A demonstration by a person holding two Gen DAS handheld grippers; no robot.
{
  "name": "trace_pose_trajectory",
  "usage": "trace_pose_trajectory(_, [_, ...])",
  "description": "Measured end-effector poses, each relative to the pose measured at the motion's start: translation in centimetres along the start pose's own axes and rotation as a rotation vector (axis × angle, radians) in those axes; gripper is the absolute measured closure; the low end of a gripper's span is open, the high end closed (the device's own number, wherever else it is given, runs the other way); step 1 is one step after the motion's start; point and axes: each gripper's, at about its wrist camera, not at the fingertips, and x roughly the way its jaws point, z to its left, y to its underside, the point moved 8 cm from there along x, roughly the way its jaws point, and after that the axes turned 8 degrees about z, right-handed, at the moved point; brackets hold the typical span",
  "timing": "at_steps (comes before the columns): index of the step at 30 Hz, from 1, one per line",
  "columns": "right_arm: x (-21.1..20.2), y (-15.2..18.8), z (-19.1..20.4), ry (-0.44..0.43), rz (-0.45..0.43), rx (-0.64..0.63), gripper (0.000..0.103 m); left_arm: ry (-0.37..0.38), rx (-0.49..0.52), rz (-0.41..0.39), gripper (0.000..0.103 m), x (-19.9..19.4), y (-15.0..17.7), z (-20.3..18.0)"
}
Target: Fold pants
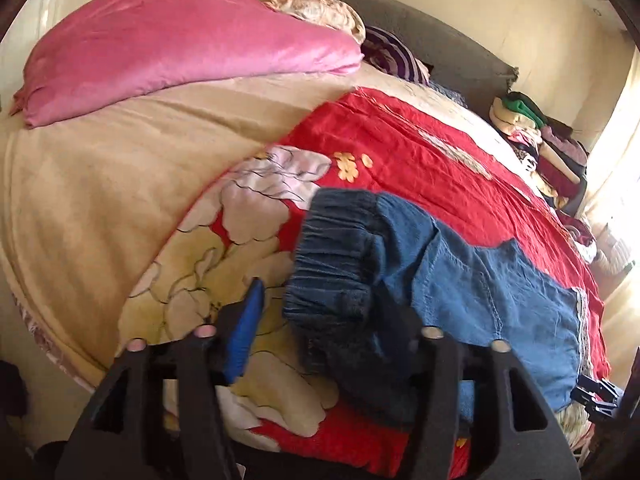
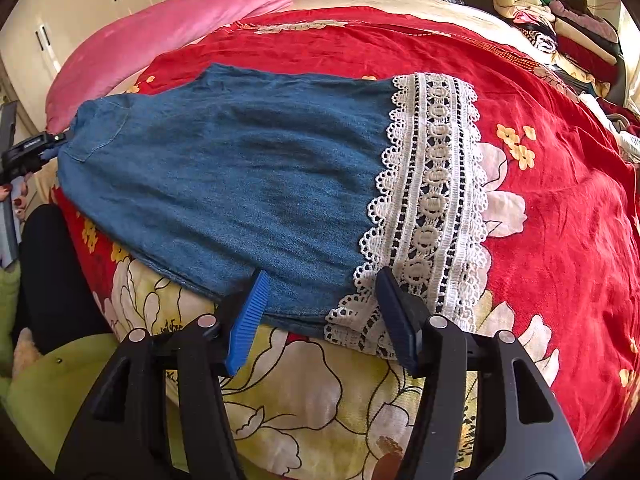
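Denim pants (image 2: 224,184) flat on red floral bedspread (image 2: 540,200), long axis nine to three, lace hem (image 2: 432,200) at twelve o'clock between spread right gripper (image 2: 320,316), waistband (image 1: 332,256) draped over spread left gripper (image 1: 320,320).

A bed (image 1: 100,184) with a red floral cover (image 2: 560,240) fills the room; cream cupboards (image 2: 100,4) stand far left, bright window light (image 1: 616,152) right.

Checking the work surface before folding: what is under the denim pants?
The denim pants lie on a red floral bedspread, which shows all around them. The patch directly beneath the pants is covered and unseen.
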Motion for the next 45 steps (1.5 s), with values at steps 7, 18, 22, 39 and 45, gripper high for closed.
trace_pose_trajectory(7, [-2.5, -1.1, 0.1, -0.022, -0.101, 0.004, 0.054, 0.002, 0.137, -0.103, 0.047, -5.2, 0.2, -4.3])
trace_pose_trajectory(18, [-1.3, -1.8, 3.5, -0.081, -0.076, -0.065, 0.054, 0.077, 0.634, 0.207, 0.047, 0.9, 11.2, -18.0])
trace_pose_trajectory(22, [0.4, -0.5, 2.7, -0.074, 0.006, -0.035, 0.054, 0.054, 0.663, 0.264, 0.046, 2.8, 13.1, -17.6])
trace_pose_trajectory(39, [-2.7, -4.0, 1.0, -0.064, -0.136, -0.017, 0.048, 0.236, 0.489, 0.147, 0.033, -0.1, 4.9, -18.6])
trace_pose_trajectory(45, [-3.9, -8.4, -3.9, 0.011, -0.201, 0.083, 0.048, 0.202, 0.517, 0.152, 0.033, 2.6, 1.0, -21.1])
